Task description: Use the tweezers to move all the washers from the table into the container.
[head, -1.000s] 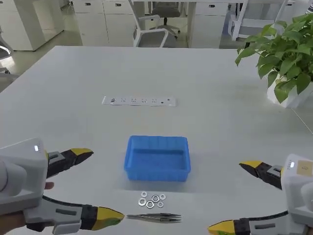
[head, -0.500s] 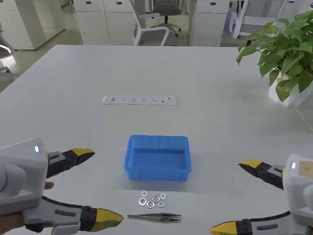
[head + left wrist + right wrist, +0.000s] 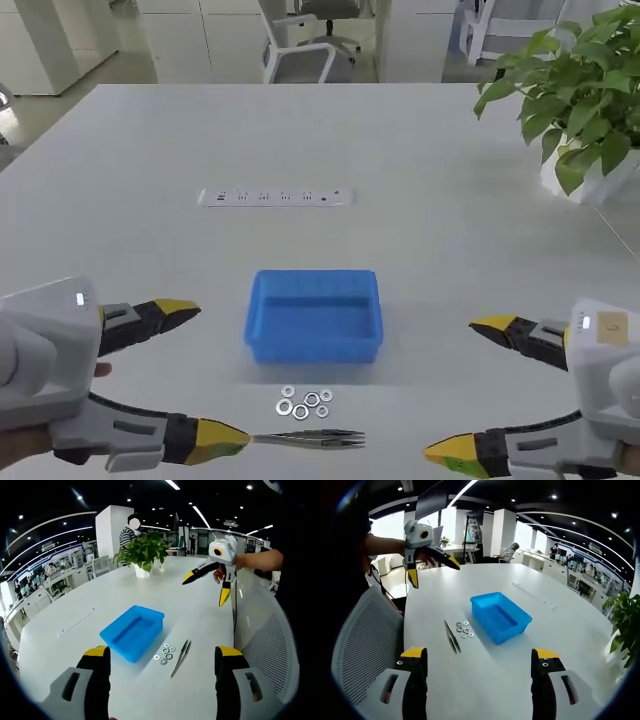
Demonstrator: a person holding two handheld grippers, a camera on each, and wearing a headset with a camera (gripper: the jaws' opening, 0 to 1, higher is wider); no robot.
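Washers (image 3: 303, 403) and tweezers (image 3: 310, 437) lie on white office table (image 3: 400, 180); left gripper (image 3: 220, 372), right gripper (image 3: 450, 388) fingers spread.

Washers (image 3: 303, 402) between container (image 3: 314, 345) behind and tweezers (image 3: 315, 437) in front; power strip (image 3: 273, 197) farther back.
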